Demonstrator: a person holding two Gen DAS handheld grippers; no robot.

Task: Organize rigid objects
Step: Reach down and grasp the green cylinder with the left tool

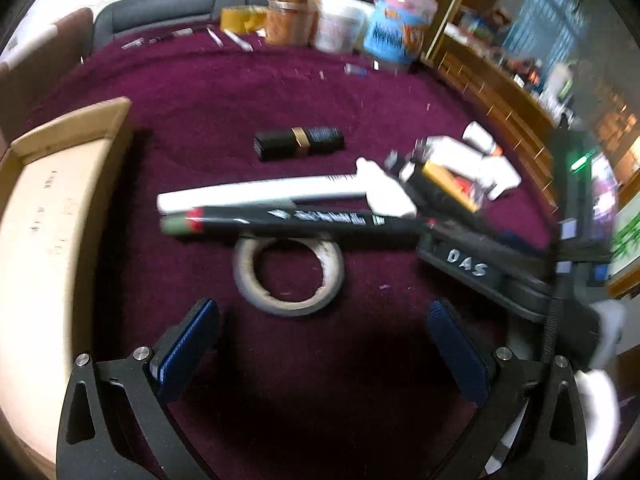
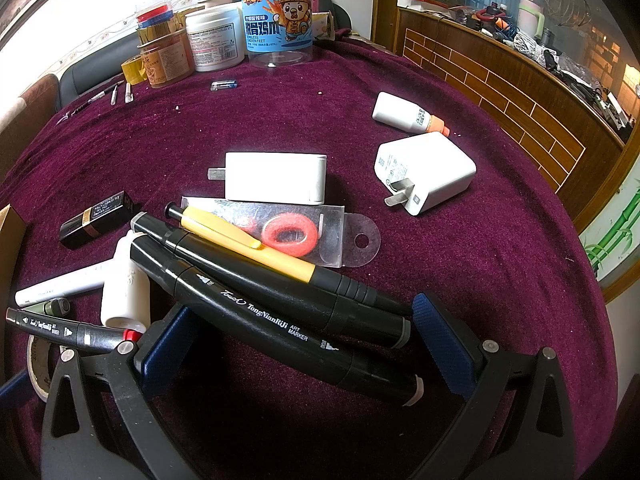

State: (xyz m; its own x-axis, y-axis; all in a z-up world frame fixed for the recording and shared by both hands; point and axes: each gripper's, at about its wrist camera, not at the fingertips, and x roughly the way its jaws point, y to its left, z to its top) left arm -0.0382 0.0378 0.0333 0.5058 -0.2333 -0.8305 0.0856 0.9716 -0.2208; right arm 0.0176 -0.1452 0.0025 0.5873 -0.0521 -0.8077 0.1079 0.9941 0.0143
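Cardboard box [image 1: 60,208] sits at the left edge of the maroon tablecloth [image 2: 460,280]; the part of its inside that shows holds nothing I can make out. Far end of the table: clear plastic jar [image 2: 276,12] with a blue label reading "BONELESS CHICKEN FEET" plus Chinese text, looks empty below the label; beside it a white tub [image 2: 214,42] with small print too fine to read, and an amber jar [image 2: 166,60], contents unclear. Left gripper [image 1: 320,344] is spread wide, nothing between the blue pads, hovering just short of a tape roll [image 1: 288,276] lying flat. Beyond the roll lie a black marker with a green end [image 1: 280,222] and a white pen [image 1: 256,196] side by side, then a black lipstick with a gold band [image 1: 300,144]. Right gripper [image 2: 308,344] is also spread, with two black art markers [image 2: 280,312] lying across the gap between its pads, not clamped; the near one reads "Touch TongNianRiJi ART MARKER". A yellow-and-black pen [image 2: 256,240] rests on them, partly over a clear blister pack holding an orange ring [image 2: 288,236]. Further out are two white plug chargers [image 2: 276,178], [image 2: 424,174] and a small white bottle with an orange cap [image 2: 404,114]. The housing seen from the left wrist is marked "DAS".
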